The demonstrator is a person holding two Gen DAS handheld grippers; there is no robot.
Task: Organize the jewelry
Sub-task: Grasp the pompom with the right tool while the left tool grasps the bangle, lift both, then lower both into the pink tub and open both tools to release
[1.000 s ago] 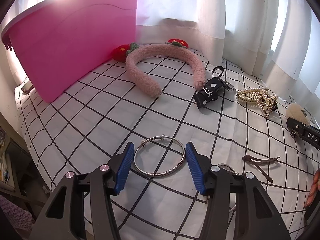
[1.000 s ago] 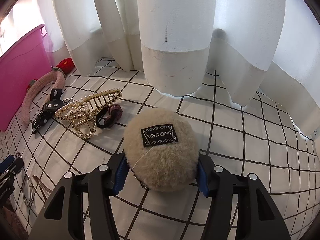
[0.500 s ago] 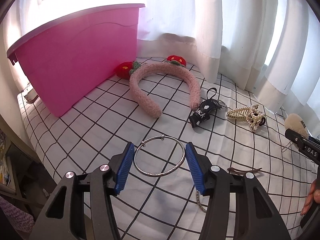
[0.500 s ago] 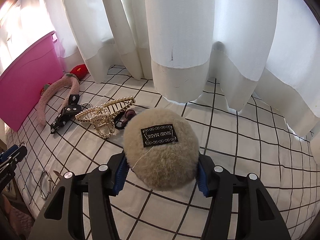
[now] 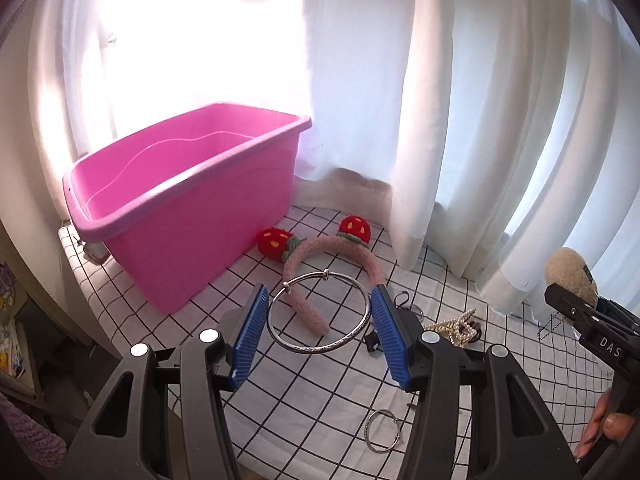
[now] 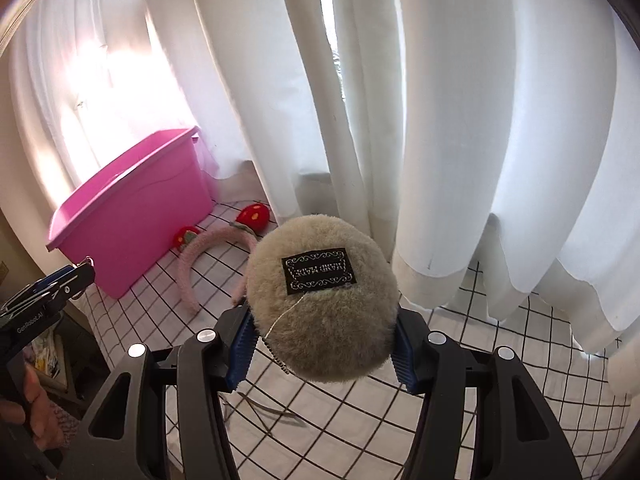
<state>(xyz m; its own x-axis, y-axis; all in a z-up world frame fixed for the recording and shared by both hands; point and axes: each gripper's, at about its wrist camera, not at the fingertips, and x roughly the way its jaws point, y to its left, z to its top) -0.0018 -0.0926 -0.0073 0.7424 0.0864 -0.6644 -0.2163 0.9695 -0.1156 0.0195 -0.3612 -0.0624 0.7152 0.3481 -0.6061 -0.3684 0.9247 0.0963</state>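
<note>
Left gripper point(image 5: 318, 334) jaws half spread, blue pads pressing both sides of a silver bangle point(image 5: 319, 312); bangle is clamped and held in the air above the tabletop point(image 5: 304, 400), ring face toward the camera, small bead clasp at its far edge. Right gripper point(image 6: 320, 344) jaws at a similar spread, gripping a beige fluffy pom-pom point(image 6: 322, 300) from both sides; black woven label on top of it, thin chain dangling off its near left side. Pom-pom is also clear of the tabletop.

Near, below the left gripper: a smaller silver ring point(image 5: 383, 430) lies flat on the white grid-pattern cloth. Right wrist view shows a thin brown hairpin point(image 6: 268, 408) on the cloth under the right gripper.

Mid: pearl claw clip point(image 5: 454, 326) lies right of the bangle, a dark hair tie touching it. Something black just behind the left gripper's right pad, mostly hidden, can't identify. Pink fuzzy headband point(image 5: 320, 276) with two red strawberry ornaments lies past the bangle, open ends toward the camera.

Far: pink plastic bin point(image 5: 188, 208) stands open at far left, just beside the headband; what shows of its inside is bare. White curtains point(image 5: 440, 120) hang behind everything, hems resting on the cloth.

Fingers of the person's hands show at the edge of each view, around the other gripper's handle.
</note>
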